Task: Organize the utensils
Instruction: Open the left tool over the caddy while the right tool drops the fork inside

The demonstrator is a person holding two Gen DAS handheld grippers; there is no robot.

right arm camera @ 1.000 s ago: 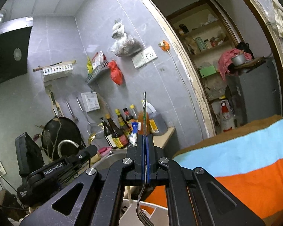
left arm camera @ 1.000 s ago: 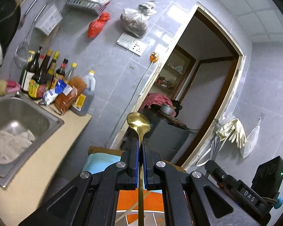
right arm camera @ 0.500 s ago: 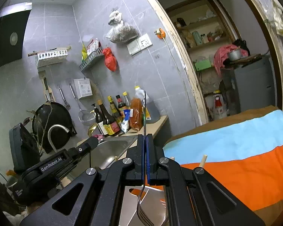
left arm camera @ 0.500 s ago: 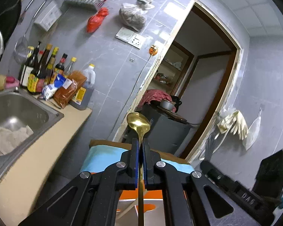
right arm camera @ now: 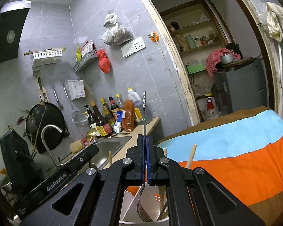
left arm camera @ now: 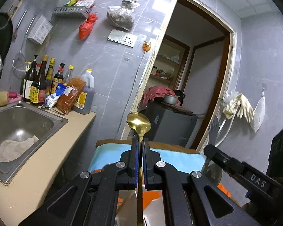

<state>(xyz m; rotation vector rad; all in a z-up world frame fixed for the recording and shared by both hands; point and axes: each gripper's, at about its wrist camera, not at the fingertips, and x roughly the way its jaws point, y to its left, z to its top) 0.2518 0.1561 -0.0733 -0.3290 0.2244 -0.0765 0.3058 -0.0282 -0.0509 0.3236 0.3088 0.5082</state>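
Utensils are split between the two tools: the left gripper has its blue-lined jaws pressed onto the handle of a gold spoon, bowl up and upright, the handle running down between the fingers and out of the bottom of the left wrist view. The right gripper pinches a silver fork the other way round, handle end pointing up, tines hanging down into a white utensil holder just below the jaws. Two wooden chopsticks stand tilted in that holder, close beside the gripper's fingers on either side, and a partition wall divides the holder; which compartment the tines are in cannot be told. Under and behind the holder lies a striped cloth of brown, blue and orange. To the left sits a steel sink with a pale rag in it, set in a beige counter crowded at the back with sauce bottles, an oil jug and snack packets. A dark wok, strainer and ladles hang on the grey tile wall, with bags and a socket above; an open doorway shows a grey cabinet and shelves.
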